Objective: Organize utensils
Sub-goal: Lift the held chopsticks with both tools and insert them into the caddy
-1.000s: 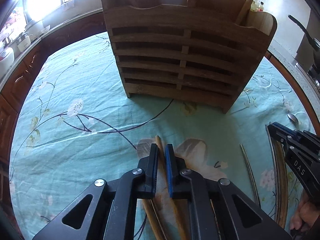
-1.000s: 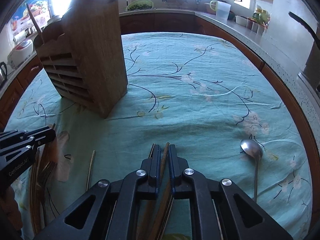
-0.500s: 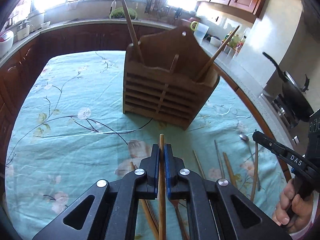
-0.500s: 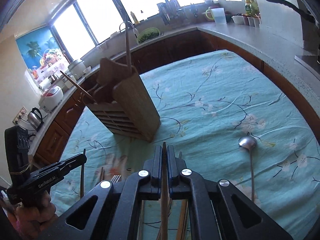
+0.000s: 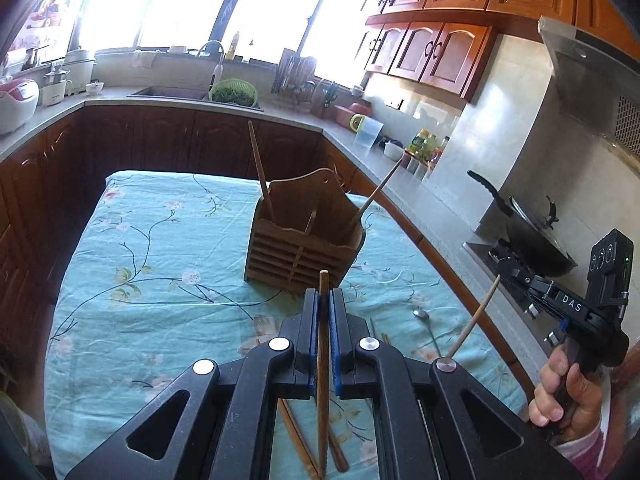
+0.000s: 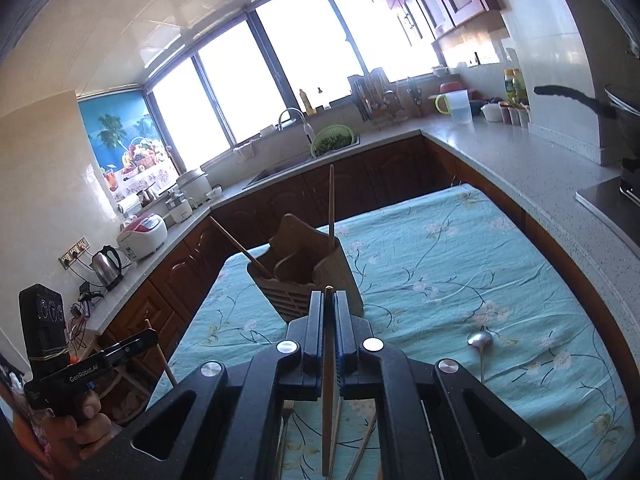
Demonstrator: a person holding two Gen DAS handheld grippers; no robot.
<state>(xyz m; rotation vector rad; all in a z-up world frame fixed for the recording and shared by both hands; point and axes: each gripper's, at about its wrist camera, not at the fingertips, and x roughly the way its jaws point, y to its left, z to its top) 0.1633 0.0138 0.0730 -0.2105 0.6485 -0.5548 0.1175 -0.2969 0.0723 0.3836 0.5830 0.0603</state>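
Lifted high off the table (image 5: 120, 320) since a second ago, both at once. Wooden rack (image 5: 306, 250) ahead of the left gripper (image 5: 324, 320), lower and smaller than before. Left clamped on a brown chopstick (image 5: 322, 380), right gripper (image 6: 329, 320) on a pale chopstick (image 6: 327, 400). Ready for dropping in. Lower stick ends cut off.

we are holding the left gripper (image 5: 324, 300) raised, jaws pinching a chopstick (image 5: 322, 376). the right gripper (image 6: 328, 304) is doing likewise, clamping another chopstick (image 6: 328, 392).
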